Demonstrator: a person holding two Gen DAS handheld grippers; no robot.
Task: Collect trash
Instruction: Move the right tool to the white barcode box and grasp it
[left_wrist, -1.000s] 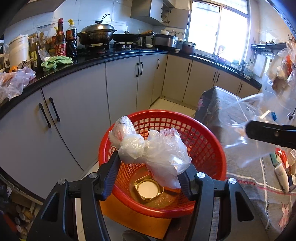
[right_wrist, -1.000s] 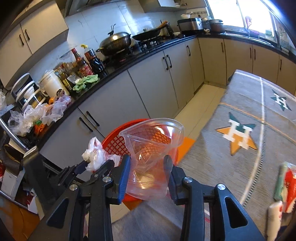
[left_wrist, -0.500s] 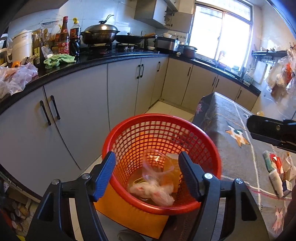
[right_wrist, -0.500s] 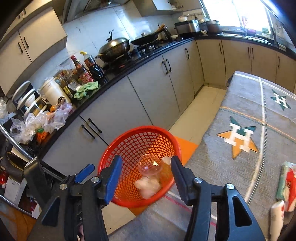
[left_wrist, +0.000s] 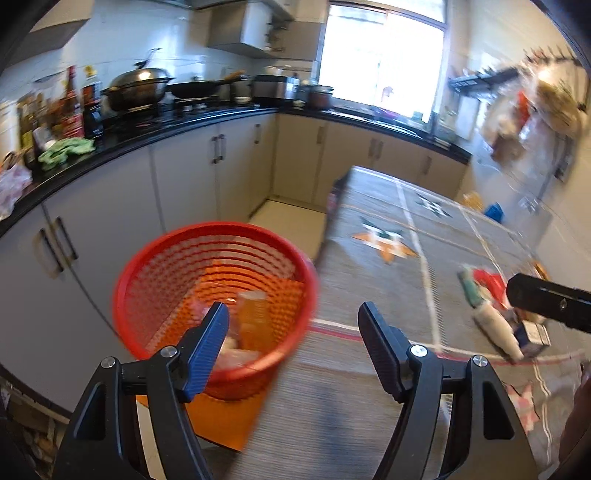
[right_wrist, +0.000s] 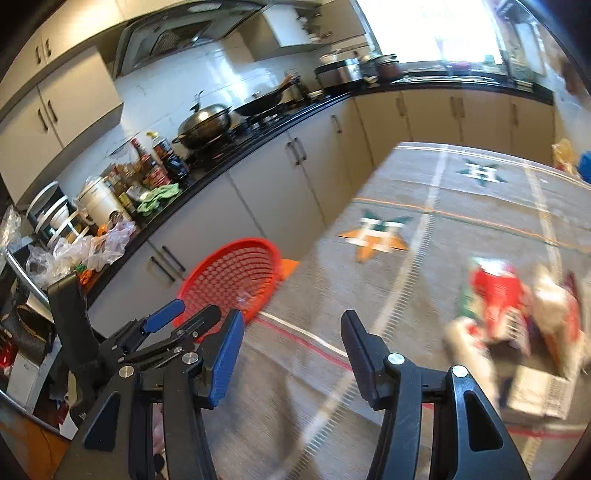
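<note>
Done: plastic scraps lie in the red basket.
Left: packets on table (blurred).
My left gripper, right gripper: apart, empty.

Our left gripper and right gripper are black frames with silver screws. We see ribbed jaws, blue on the left side and black on the right.

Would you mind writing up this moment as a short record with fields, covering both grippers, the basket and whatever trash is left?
left gripper: open, empty
right gripper: open, empty
red basket: beside the table's edge; trash inside, blurred
remaining trash: blurred heap of packets on the table, to the right
table: grey cloth with star pattern
image quality: motion blur in both views
</note>
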